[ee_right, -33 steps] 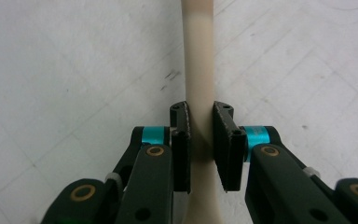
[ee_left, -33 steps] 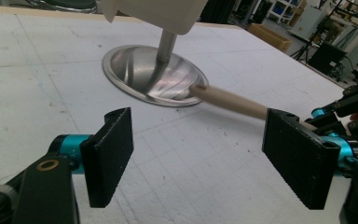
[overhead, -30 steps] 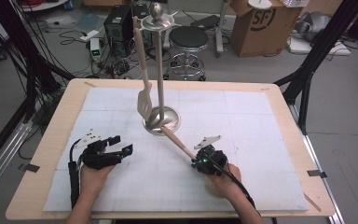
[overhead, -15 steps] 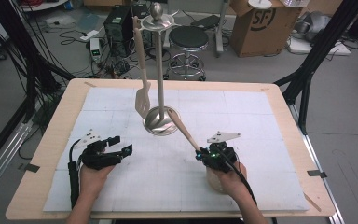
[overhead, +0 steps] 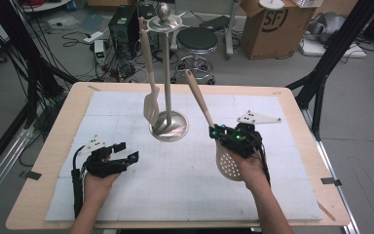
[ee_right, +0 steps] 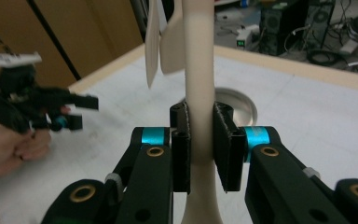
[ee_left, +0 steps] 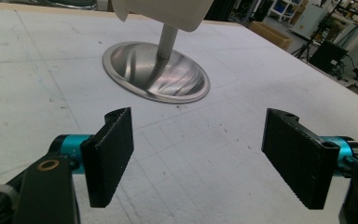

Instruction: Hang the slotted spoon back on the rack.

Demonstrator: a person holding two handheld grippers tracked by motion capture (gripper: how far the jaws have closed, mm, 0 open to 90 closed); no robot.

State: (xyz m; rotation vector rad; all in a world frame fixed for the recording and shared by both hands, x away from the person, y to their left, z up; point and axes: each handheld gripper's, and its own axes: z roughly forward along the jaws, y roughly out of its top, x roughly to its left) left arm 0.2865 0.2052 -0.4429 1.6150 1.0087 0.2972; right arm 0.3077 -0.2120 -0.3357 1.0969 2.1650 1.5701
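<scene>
Our left tongs [overhead: 124,155] are black all over, with a pale grey three-cornered plate on top and a thick black cable trailing back along the forearm. In the left gripper view their two jaws are flat black blocks with finely ribbed faces, each set on a bright teal collar, and a brass-ringed screw hole sits in the black arm below. Our right tongs [ee_right: 201,140] match: black arms, teal collars, brass-ringed holes. From above they carry a grey plate, small green lights and a black cable. Our forearms are bare, without sleeves.
</scene>
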